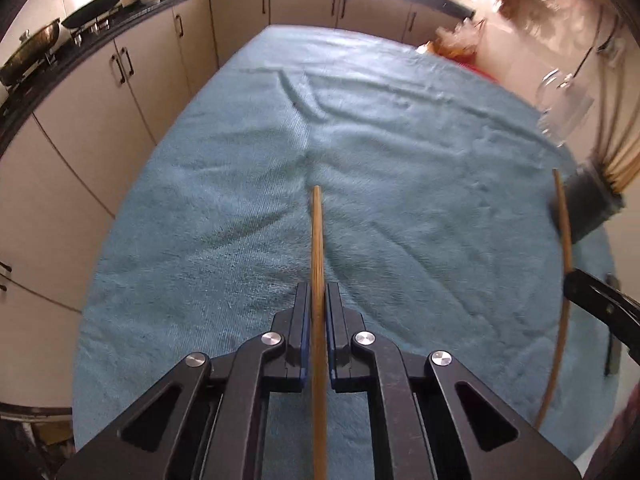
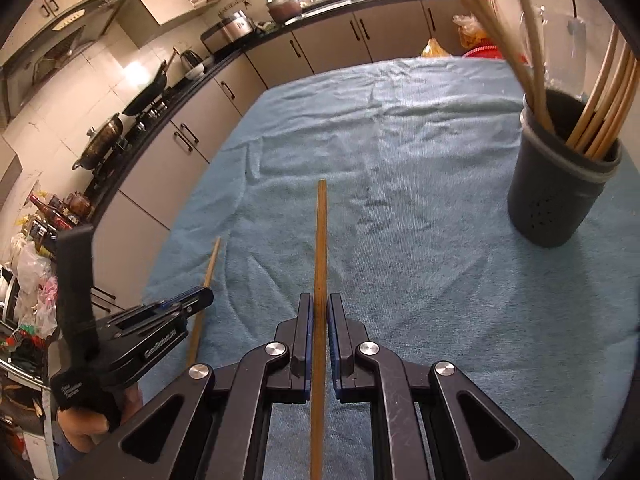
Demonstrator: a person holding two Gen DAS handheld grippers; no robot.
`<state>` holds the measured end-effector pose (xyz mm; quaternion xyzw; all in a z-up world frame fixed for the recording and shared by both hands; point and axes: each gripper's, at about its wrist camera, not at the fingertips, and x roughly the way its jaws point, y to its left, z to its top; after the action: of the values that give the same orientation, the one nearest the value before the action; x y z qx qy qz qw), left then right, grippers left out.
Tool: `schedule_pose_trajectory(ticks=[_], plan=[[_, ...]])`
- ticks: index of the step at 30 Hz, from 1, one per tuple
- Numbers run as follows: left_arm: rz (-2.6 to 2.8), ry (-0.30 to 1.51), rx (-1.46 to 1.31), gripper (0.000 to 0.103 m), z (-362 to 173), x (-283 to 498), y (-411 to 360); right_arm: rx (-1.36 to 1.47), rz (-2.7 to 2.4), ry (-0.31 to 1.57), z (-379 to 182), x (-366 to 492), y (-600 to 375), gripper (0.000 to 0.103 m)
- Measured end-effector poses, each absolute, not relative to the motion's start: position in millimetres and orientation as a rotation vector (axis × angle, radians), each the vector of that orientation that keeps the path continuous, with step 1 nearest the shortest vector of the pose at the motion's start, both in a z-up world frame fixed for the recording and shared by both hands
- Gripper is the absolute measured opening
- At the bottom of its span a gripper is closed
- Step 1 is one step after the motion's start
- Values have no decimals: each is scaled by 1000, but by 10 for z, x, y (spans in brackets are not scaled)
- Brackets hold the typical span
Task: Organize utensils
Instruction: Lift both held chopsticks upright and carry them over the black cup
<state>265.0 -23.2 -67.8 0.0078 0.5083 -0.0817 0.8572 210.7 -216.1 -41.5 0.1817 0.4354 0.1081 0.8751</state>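
1. Big teal terry towel covers the whole table, and nothing loose is left lying on it as far as I can see.
2. Dark grey perforated plastic utensil cup stands at the far right of the towel, already holding a bunch of bamboo chopsticks.
3. Right gripper is clamped on a long brown bamboo chopstick, which runs straight out between the jaws.
4. Left gripper pinches its own brown bamboo stick the same way.
5. Looks like the carry step; next, tip each stick upright over the cup.
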Motion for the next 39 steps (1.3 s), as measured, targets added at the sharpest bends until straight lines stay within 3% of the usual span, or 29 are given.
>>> schedule_pose_trajectory(ticks=[9,15,39], plan=[[-244,843,-55,6,75,2178,-249,332,246,701,-46,1693,-2138,8],[-273,763,-67,6,305,1916,-299,290,253,536,127,1343,-2072,8],[-288,691,-36,6,516,1587,-455,312,227,454,261,1031,-2227,8]])
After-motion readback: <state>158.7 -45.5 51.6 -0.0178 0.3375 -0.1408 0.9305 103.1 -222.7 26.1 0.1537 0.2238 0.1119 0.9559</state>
